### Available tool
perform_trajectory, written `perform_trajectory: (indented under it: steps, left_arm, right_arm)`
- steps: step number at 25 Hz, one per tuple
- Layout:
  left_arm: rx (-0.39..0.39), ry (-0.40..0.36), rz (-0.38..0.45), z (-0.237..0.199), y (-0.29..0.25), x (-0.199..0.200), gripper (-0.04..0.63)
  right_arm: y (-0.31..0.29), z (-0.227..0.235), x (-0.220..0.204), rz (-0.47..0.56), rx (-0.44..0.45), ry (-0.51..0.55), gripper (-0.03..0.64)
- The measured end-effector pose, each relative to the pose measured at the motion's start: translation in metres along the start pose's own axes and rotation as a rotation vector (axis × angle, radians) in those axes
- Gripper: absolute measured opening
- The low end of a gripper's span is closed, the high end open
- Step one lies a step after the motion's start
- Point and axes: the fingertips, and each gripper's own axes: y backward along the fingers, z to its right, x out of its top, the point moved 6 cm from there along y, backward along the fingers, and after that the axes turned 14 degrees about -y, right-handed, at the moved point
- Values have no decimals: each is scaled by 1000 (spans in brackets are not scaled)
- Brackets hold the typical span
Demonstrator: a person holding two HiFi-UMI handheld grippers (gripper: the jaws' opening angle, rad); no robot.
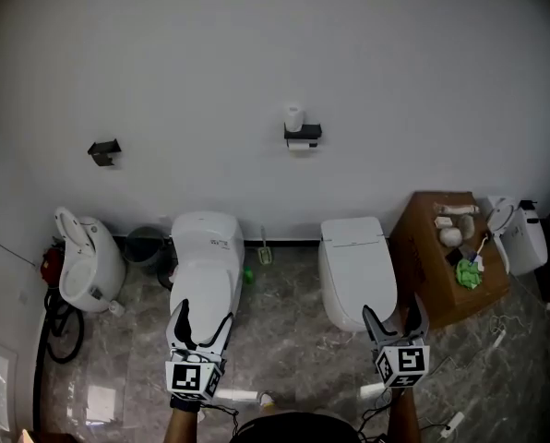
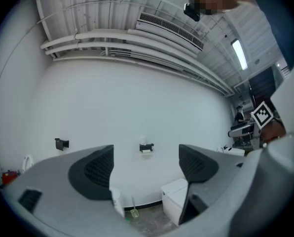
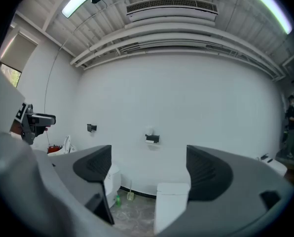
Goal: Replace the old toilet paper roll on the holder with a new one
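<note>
White wall bears the holder beyond 2 toilets; left claw and right claw gape wide, empty.

The wall is finished matt white, the toilet paper holder matt black, the rightmost toilet glossy white, the floor polished stone, the cabinet brown wood

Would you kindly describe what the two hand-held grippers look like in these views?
The left hand-held gripper and the right hand-held gripper each have two dark curved fingers and a white cube with black square markers. In their own views the bodies are grey, with black ribbed pads.
</note>
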Motion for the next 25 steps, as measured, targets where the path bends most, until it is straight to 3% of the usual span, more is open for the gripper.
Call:
perform_trajectory:
  steps: [11,19,25]
  left_arm:
    - [-32,46,-15,-41,-2,-35,407]
    - [-31,101,-29,-37,-57,-48,405]
    - [-19,42,-36,-29,-139,-45,405]
  right_arm:
    - [-13,-50,-9,-25,-15,35,466]
    - [-61,4,1,-15,-82,61,466]
    - [-158,37,0,-9,14,71,465]
